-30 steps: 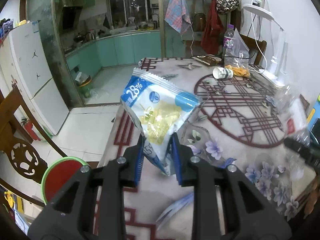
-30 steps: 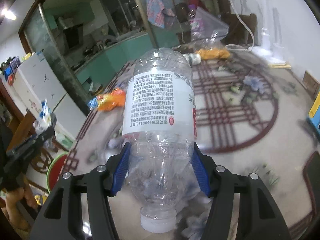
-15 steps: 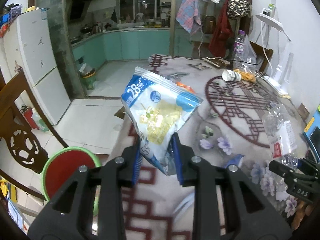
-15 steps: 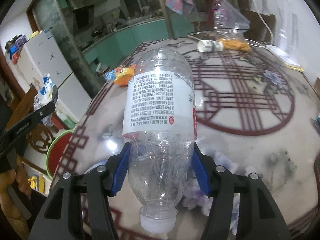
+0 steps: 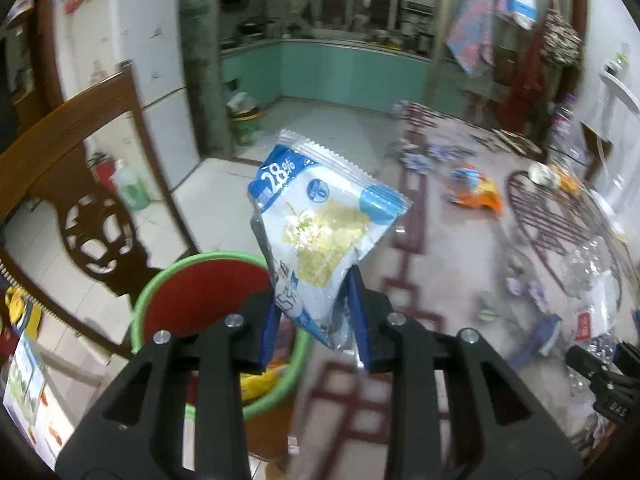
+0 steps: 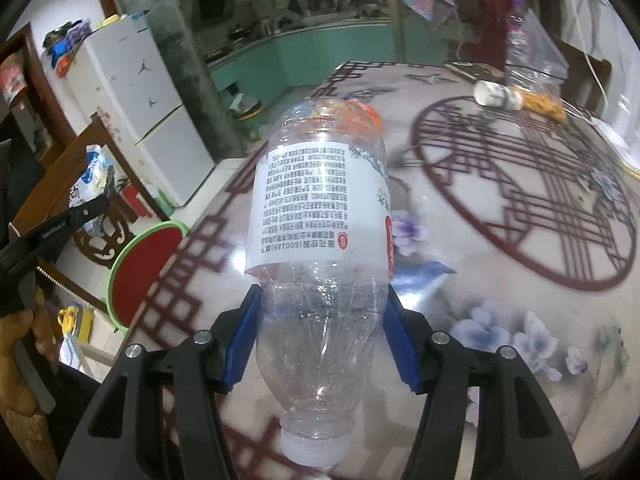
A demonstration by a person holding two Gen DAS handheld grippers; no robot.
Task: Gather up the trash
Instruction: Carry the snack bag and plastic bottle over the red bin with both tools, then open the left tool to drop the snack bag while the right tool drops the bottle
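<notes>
My left gripper point(image 5: 314, 316) is shut on a blue and white snack bag point(image 5: 320, 232) and holds it over the right rim of a green trash bin point(image 5: 168, 280) with a red lid beside the table. My right gripper point(image 6: 320, 328) is shut on a clear plastic bottle point(image 6: 320, 216) with a white label, cap toward the camera, above the table. The left gripper with the bag point(image 6: 86, 184) and the bin point(image 6: 140, 264) also show at the left of the right wrist view. An orange wrapper point(image 5: 476, 188) lies on the table.
A wooden chair point(image 5: 76, 184) stands behind the bin. The patterned table point(image 6: 520, 220) carries a white cup point(image 6: 496, 94), a plastic bag with a bottle point(image 6: 528, 48) and cables at the far side. A white fridge point(image 6: 136, 80) stands at the left.
My left gripper has swung left off the table with the snack bag and now hangs over the bin. My right gripper has turned left with the bottle, toward the table's edge.
</notes>
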